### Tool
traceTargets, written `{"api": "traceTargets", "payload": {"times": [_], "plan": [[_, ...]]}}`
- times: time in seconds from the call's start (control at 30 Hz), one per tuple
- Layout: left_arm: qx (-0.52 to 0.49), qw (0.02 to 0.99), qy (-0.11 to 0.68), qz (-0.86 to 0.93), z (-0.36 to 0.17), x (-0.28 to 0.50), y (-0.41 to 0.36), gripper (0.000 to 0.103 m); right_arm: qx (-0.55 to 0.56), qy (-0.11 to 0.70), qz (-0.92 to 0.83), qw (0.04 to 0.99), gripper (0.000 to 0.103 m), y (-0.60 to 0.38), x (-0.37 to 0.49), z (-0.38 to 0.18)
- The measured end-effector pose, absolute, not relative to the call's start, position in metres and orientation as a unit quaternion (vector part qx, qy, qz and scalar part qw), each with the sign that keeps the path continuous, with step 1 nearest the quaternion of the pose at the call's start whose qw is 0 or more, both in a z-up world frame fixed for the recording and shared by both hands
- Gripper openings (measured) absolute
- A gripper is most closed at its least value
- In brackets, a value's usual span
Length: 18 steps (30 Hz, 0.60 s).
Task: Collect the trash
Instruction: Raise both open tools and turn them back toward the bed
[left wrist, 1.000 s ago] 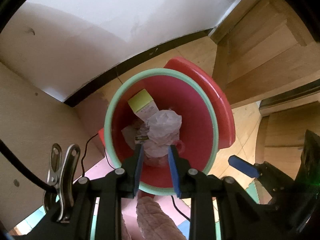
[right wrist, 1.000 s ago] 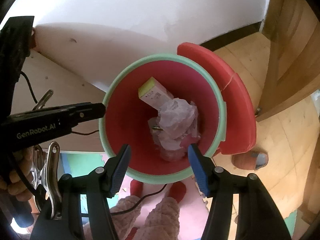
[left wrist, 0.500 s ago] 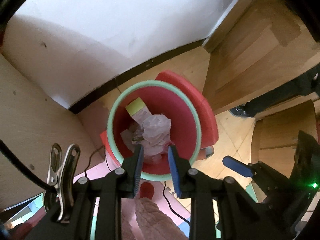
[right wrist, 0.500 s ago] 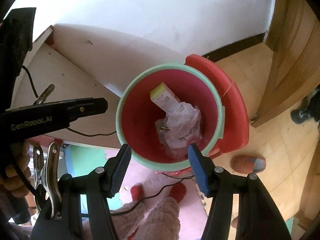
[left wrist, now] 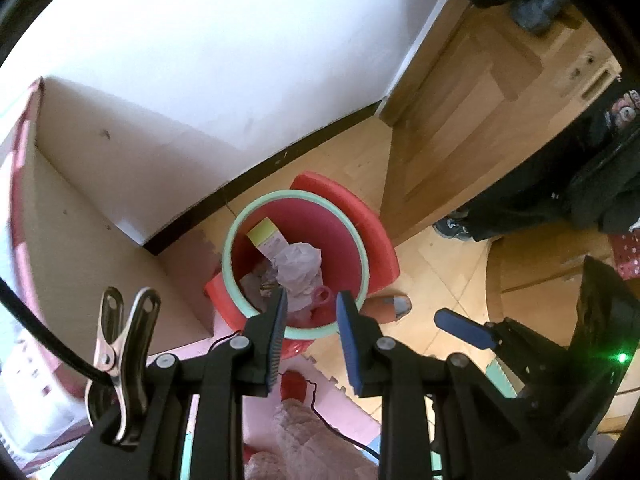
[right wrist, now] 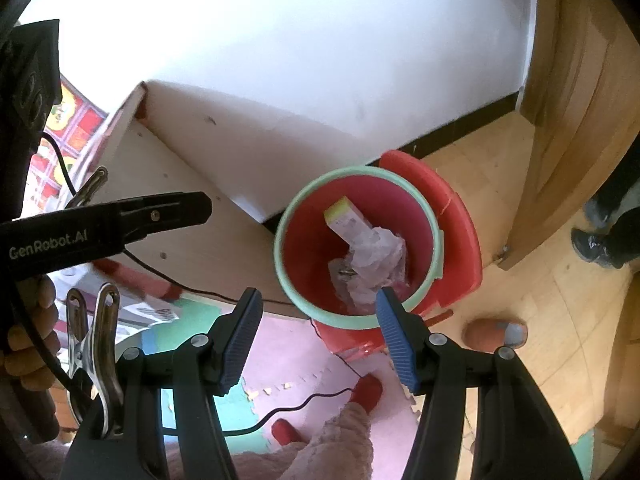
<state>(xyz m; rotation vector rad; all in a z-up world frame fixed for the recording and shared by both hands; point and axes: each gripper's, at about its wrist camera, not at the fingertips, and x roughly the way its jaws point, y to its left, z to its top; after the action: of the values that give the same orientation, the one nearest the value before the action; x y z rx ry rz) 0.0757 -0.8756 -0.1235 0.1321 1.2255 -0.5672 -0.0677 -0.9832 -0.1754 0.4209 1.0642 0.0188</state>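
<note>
Your left tongs [left wrist: 310, 320] hang above the red bin [left wrist: 348, 240], their blue pads a narrow gap apart with nothing clamped between them. Your right tongs [right wrist: 318, 332] stand wider apart, also empty, with the bin's near rim showing between the tips.

The bin's pale green rim [right wrist: 280, 248] is a full, unbroken ring in both views. Its red lid [right wrist: 460, 232] is flipped back at about 2 o'clock of the opening. Inside lies the collected trash: a crumpled white paper wad [left wrist: 300, 264] near the middle, and a yellow-topped carton [right wrist: 344, 216] leaning toward 11 o'clock against the inner wall. A small pink piece [left wrist: 322, 296] sits at the wad's 5 o'clock.

At 9 to 10 o'clock of the bin a pale wooden panel [right wrist: 192, 232] stands just beside the rim, so that side is tight. At 12 o'clock the black skirting [left wrist: 280, 164] and white wall [left wrist: 200, 60] close off the back. A wooden door [left wrist: 460, 128] edges in at 2 o'clock. Bare wood floor [right wrist: 552, 300] opens at 3 to 4 o'clock, holding only a slipper [right wrist: 494, 332]. At 6 o'clock a thin black cable [right wrist: 304, 404] trails over the pink foam mat [right wrist: 288, 356].
</note>
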Motion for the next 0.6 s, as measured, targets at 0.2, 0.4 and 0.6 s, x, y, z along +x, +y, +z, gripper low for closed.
{"api": "traceTargets", "payload": {"times": [0.2, 0.4, 0.6], "plan": [[0.048, 0.786, 0.558, -0.261, -0.091, 0.054, -0.847, 0.027, 0.193, 0.478, 0.010, 0.857, 0.060, -0.962, -0.087, -0.139], [0.025, 0.799, 0.547, -0.248, -0.058, 0.035, -0.814, 0.027, 0.175, 0.459, 0.012, 0.871, 0.060, -0.938, -0.106, -0.110], [0.022, 0.821, 0.525, -0.225, -0.027, 0.015, -0.770, 0.027, 0.177, 0.441, 0.019, 0.880, 0.060, -0.919, -0.121, -0.080]]}}
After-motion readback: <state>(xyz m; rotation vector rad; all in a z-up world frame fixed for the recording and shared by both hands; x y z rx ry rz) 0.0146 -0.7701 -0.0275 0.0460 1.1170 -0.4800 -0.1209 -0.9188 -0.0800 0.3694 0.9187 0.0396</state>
